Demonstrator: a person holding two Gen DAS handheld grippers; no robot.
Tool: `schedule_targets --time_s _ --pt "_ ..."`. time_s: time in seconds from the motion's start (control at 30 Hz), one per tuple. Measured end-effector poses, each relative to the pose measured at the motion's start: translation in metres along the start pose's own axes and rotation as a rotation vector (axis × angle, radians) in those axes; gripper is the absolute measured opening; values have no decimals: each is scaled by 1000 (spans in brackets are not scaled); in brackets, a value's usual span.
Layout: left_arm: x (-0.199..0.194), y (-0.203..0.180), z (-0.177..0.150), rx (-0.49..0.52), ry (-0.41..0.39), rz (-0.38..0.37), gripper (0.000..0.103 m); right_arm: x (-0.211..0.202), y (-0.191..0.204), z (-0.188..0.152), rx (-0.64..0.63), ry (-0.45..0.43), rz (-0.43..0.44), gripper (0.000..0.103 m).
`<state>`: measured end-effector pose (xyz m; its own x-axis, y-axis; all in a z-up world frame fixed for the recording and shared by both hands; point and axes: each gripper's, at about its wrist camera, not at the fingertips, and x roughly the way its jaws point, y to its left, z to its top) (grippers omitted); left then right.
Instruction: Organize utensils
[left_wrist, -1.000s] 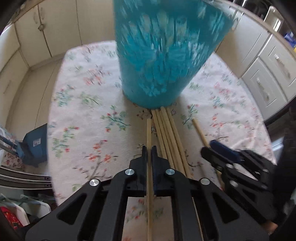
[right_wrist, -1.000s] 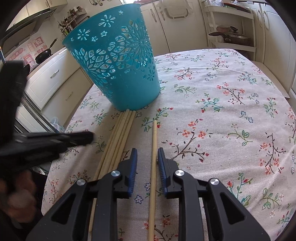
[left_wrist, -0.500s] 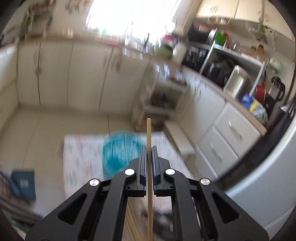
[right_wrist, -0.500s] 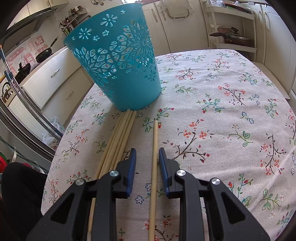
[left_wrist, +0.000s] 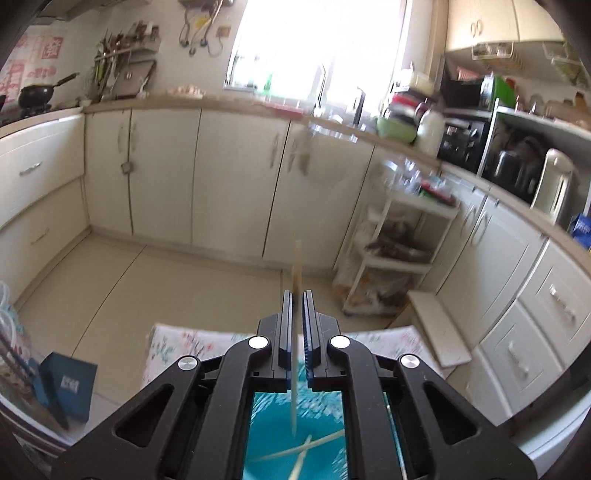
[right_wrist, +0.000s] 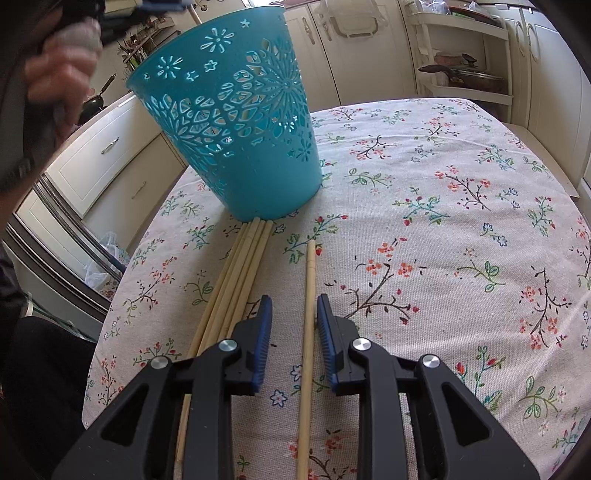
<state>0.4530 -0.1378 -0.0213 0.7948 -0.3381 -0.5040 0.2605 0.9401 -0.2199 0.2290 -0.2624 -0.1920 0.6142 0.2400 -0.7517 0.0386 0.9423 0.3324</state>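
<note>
**Left stick above the basket, right jaws astride a single**

Right gripper (right_wrist: 294, 325) sits low on the floral tablecloth (right_wrist: 443, 206), jaws open and straddling one lone chopstick (right_wrist: 308, 314) without touching it. Just beside it, at 10 o'clock, a bundle of chopsticks (right_wrist: 236, 280) lies with tips against the foot of the teal basket (right_wrist: 236, 125), upright at 11 o'clock.

Left gripper (left_wrist: 297, 332) hangs over that basket's mouth (left_wrist: 321, 417); a held chopstick (left_wrist: 296, 266) stands between its narrowly parted jaws, though blur hides whether they pinch it. More sticks lie crossed inside at 6 o'clock. White cabinets (left_wrist: 236, 177) beyond.
</note>
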Motion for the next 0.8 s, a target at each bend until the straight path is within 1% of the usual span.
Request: schedule_targets --time_s 0.07,0.1,0.13,0.2,0.23,0.27,0.33,0.4,0.47,0.53,0.57,0.63,0.7,0.73,0.8 --pt "1 2 -8 6 27 -9 12 0 0 0 0 0 0 25" --pt "-2 6 -12 10 37 -14 24 0 0 0 1 0 1 25" --pt "-5 8 -17 19 44 -17 42 0 0 0 1 0 1 25" --pt "-23 14 -29 41 35 -7 62 0 0 0 2 0 2 25" --pt "-33 17 -34 48 23 -3 67 0 -1 0 3 0 3 25" --pt "-46 20 -39 57 13 -4 70 0 -1 0 4 0 5 25" --pt "-64 29 -45 65 -9 1 79 0 -2 0 8 0 9 25" --pt "-82 41 -51 57 -57 33 85 0 -1 0 10 -1 9 25" --pt "-90 57 -61 29 -91 91 90 -1 -2 0 11 -1 9 25" --pt "-85 69 -68 10 -65 128 91 -1 -1 0 10 0 7 25" --pt "-80 74 -71 17 -31 154 91 -1 0 0 8 0 2 25" --pt "-75 76 -75 56 -5 191 91 -2 4 -1 -7 3 -31 25" --pt "-75 76 -77 95 -5 229 91 -3 11 -2 -36 11 -77 25" --pt "-76 77 -78 98 -4 229 91 -3 14 -4 -51 15 -94 25" --pt "-76 79 -80 97 19 203 91 -4 18 -5 -72 23 -121 25"
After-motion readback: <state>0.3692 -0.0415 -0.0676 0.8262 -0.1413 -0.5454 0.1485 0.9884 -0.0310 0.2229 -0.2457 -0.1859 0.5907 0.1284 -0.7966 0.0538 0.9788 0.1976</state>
